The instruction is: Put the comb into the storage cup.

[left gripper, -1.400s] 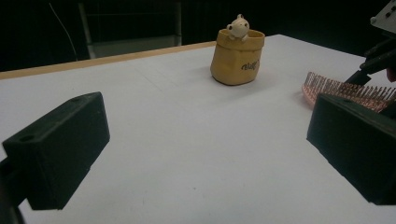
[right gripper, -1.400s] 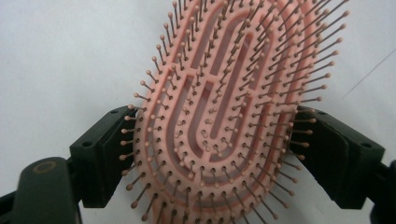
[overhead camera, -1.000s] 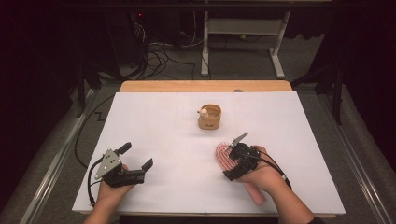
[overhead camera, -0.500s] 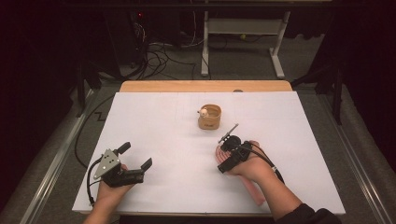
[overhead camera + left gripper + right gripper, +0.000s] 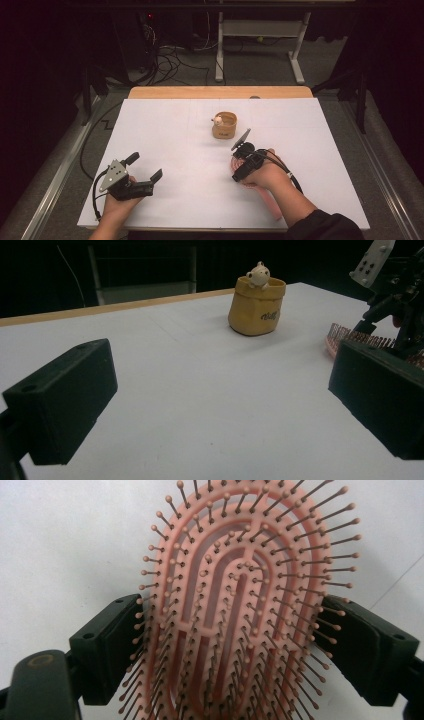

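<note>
Lying on the white surface (image 5: 165, 130), toward the near right: a pink brush (image 5: 240, 605), bristles facing up, head pointing toward the far edge. Reaching over it from the near edge: the right gripper (image 5: 242, 159), held in a hand (image 5: 265, 175), grey plate tilting up toward the far side. Straddling the brush head: its fingers (image 5: 107, 645), one black pad on each side, pressing in among the outer bristles; clamped or merely touching, impossible to say from the right gripper view. Showing in the high view as a pink sliver beside the gripper, with the handle running back under the forearm toward the near edge.

Standing near the middle of the far half of the surface, just beyond the right gripper and apart from it: a small tan pot (image 5: 224, 125), upright, with a little white figure (image 5: 258, 275) peeking over its rim and dark lettering on its side.

Resting at the near left corner: the left gripper (image 5: 145, 172), held in the other hand (image 5: 117, 207), fingers (image 5: 65, 400) spread wide with nothing between them, aiming across the surface toward the pot. Trailing off its back in a loop: a black cable (image 5: 95, 192).

Running along the far edge beyond the white sheet: a strip of bare wood (image 5: 220, 92).
</note>
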